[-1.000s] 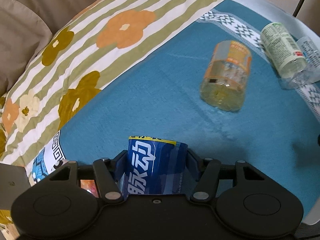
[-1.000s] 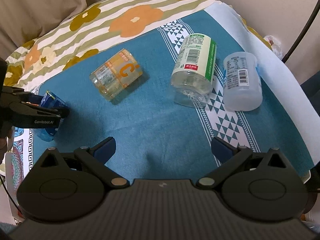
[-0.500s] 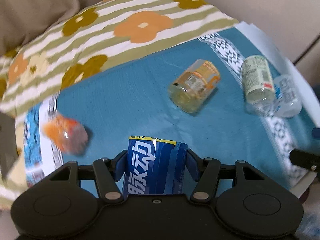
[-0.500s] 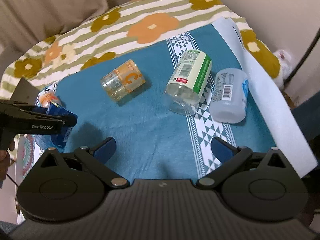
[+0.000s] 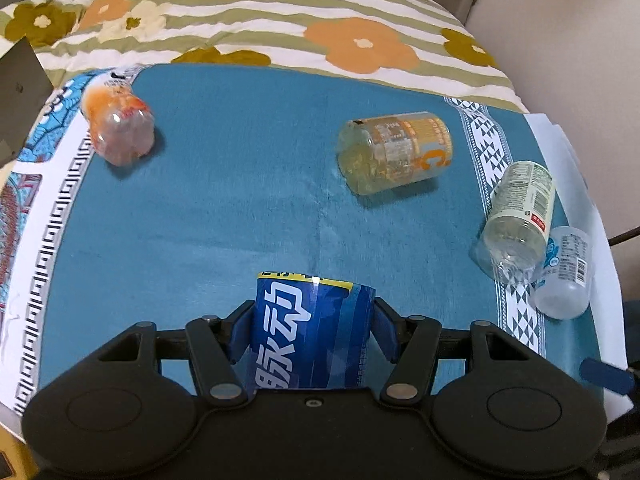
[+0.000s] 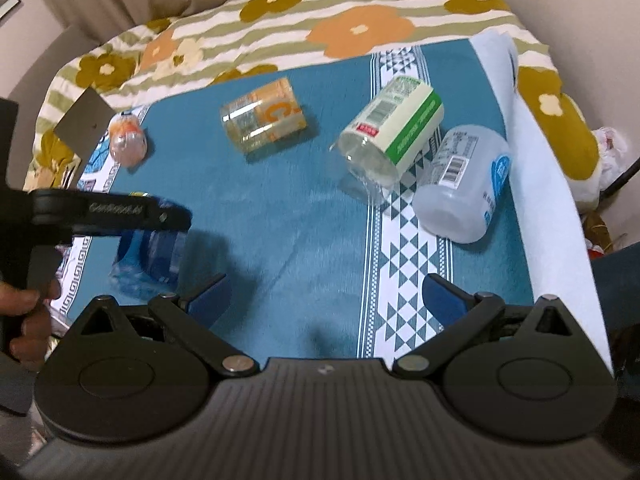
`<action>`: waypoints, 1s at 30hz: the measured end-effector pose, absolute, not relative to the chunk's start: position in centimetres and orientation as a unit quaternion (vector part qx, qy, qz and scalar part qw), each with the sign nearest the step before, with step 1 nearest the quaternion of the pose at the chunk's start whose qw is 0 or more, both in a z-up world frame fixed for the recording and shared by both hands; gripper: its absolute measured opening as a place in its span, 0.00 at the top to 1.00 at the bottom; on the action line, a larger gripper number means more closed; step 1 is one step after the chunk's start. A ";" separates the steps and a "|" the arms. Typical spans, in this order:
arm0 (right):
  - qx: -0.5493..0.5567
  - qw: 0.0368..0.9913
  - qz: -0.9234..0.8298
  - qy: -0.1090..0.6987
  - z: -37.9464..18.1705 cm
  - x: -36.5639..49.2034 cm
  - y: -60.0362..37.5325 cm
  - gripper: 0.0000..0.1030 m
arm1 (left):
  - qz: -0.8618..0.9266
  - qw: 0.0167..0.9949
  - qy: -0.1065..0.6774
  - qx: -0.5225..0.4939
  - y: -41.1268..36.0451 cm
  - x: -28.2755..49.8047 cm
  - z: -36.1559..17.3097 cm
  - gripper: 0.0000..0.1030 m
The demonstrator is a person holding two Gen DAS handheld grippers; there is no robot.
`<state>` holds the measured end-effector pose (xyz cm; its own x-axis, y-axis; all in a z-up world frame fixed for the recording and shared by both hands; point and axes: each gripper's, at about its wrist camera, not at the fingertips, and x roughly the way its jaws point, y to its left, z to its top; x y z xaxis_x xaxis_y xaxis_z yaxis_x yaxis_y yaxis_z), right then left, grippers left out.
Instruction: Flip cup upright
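The left hand-held gripper [image 5: 314, 330] is clamped on the blue cup [image 5: 310, 332], its pads pressing both sides of the label. In the right wrist view the blue cup [image 6: 150, 256] hangs below the left hand-held gripper [image 6: 160, 236], above the teal cloth [image 6: 288, 216] near its left border; whether it touches the cloth cannot be told. The right hand-held gripper [image 6: 326, 300] is spread wide and holds nothing. Four other containers lie on their sides on the cloth: an orange-labelled cup [image 5: 396, 152] at centre, a small orange cup [image 5: 118, 124] far left, a green-labelled cup [image 5: 518, 216] and a frosted cup [image 5: 564, 274] touching at right. A flowered striped quilt [image 5: 280, 24] lies beyond the cloth.
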<state>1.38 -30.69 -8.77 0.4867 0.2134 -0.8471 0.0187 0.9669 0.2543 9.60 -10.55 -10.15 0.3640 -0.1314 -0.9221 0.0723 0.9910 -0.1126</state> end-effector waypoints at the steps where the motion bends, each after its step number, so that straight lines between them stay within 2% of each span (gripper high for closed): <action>1: 0.116 0.853 0.060 0.505 -9.0 1.4 -30.7 0.00 | -0.061 0.826 0.560 -0.025 -10.6 9.8 -10.3 0.37; 13: 0.125 0.846 0.059 0.516 -10.3 1.0 -31.2 0.00 | -0.072 0.821 0.566 -0.031 -10.3 10.4 -11.6 0.35; 15: 0.124 0.847 0.059 0.514 -10.2 0.9 -31.0 0.00 | -0.074 0.821 0.566 -0.036 -10.2 10.3 -11.5 0.17; 17: 0.125 0.847 0.060 0.514 -10.1 0.7 -31.0 0.00 | -0.076 0.824 0.559 -0.041 -10.1 10.1 -11.2 0.11; 30: 0.133 0.848 0.050 0.511 -9.5 0.0 -30.2 0.00 | -0.098 0.828 0.551 -0.037 -9.5 9.1 -9.6 0.10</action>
